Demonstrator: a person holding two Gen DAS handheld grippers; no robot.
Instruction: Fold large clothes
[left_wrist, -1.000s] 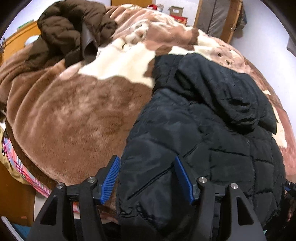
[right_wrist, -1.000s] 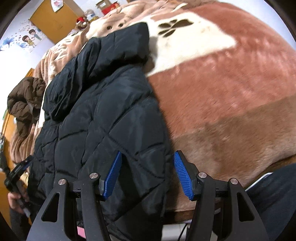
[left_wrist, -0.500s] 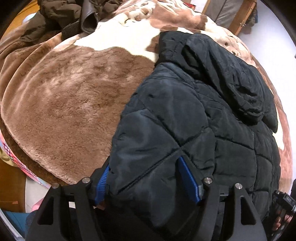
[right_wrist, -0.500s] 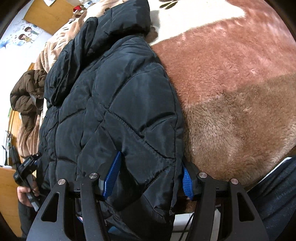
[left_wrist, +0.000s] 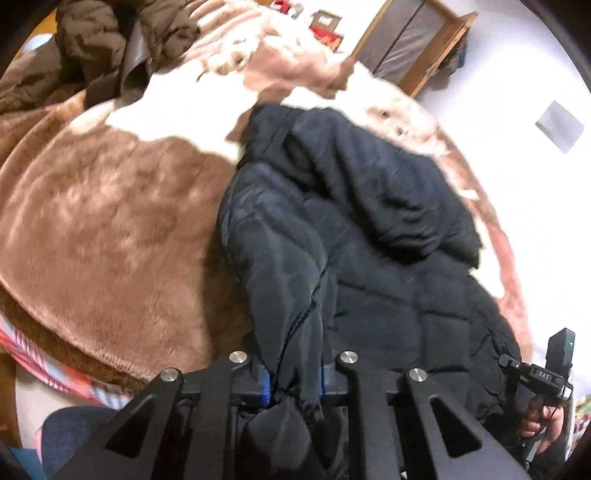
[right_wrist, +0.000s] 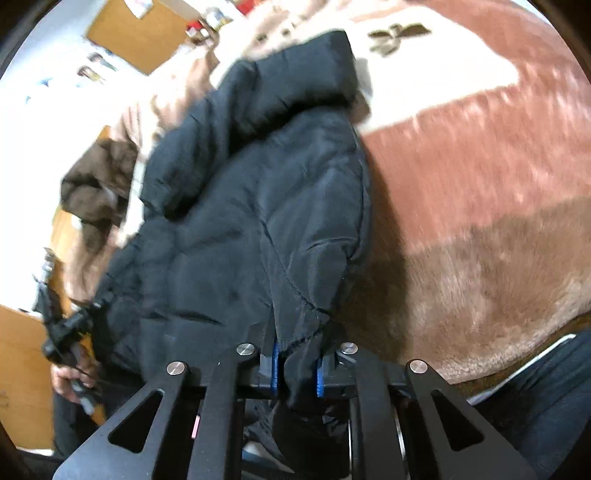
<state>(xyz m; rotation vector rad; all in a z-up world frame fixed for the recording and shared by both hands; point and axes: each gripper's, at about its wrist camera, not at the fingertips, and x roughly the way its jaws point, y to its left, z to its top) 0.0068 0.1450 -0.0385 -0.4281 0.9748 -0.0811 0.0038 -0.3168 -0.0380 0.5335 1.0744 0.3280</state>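
At the upper left of the left wrist frame a brown coat (left_wrist: 122, 44) lies heaped on the bed, well apart from the black jacket (left_wrist: 369, 236). A plush blanket (left_wrist: 110, 221), brown with white patches, covers the bed and fills the left half of that frame. The jacket lies on it from the centre to the lower right, hood toward the top, quilted body running down to the bottom edge. At bottom centre the left gripper (left_wrist: 293, 380) is clamped on a bunched fold of the jacket's hem, its blue pads pressed against the cloth on both sides. At the far lower right a hand holds the other gripper's handle beside the jacket's edge.

At the left edge of the right wrist frame, the hand with the other handle shows at lower left, and the brown coat (right_wrist: 99, 184) sits above it. The jacket (right_wrist: 251, 206) fills the centre, hood at the top, its right edge resting on the blanket (right_wrist: 480, 184), which takes up the right half. At bottom centre the right gripper (right_wrist: 295, 373) is pinched shut on a gathered corner of the hem, with cloth squeezed between the blue pads. Both frames are somewhat blurred.
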